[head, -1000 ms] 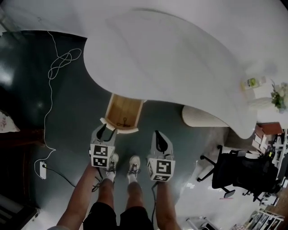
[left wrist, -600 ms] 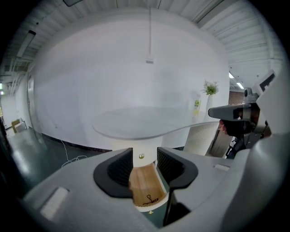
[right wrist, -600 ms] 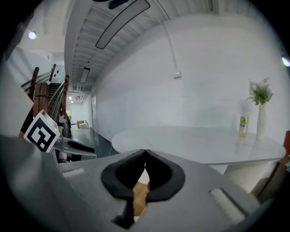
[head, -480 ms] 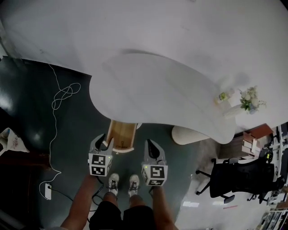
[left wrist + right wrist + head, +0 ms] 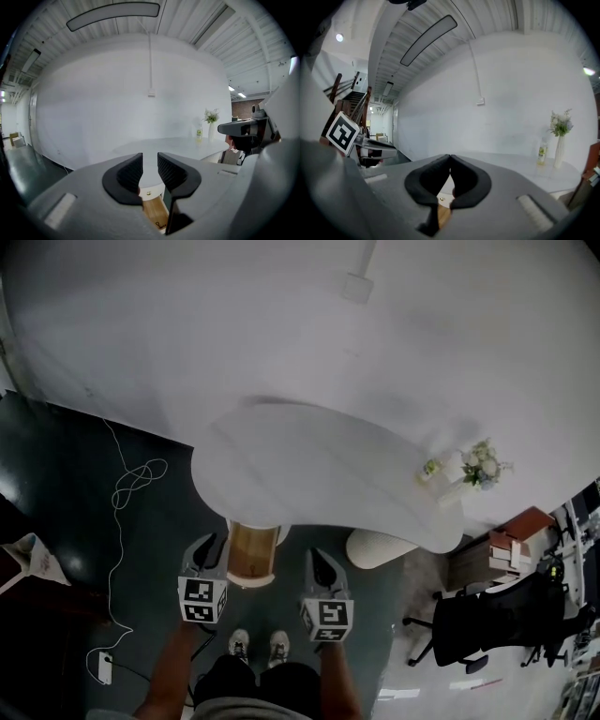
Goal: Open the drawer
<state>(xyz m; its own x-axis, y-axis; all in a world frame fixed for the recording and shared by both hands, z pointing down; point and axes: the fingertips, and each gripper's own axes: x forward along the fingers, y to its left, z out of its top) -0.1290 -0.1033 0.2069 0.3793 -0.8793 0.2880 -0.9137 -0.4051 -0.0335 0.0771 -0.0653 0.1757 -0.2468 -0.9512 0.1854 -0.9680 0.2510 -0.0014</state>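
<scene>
Both raised since a second ago, two grippers, left gripper (image 5: 208, 545) jaws slightly apart, just been closing on nothing, right gripper (image 5: 322, 563) clenched empty, one drawer (image 5: 251, 554) pulled out under one white table (image 5: 309, 465), near edge, one flower vase (image 5: 478, 465) at right

The head view is dim and low in contrast. The wall (image 5: 281, 324) and worktop (image 5: 309, 460) are rendered flat grey and the floor (image 5: 75, 484) nearly black, with pale reflections at lower right. Only the drawer (image 5: 251, 554) is given a warm tint. Straight lines are bowed by fisheye distortion. Both gripper views are brighter and softly, evenly lit, ringed in black, and blurred in the near foreground.
</scene>
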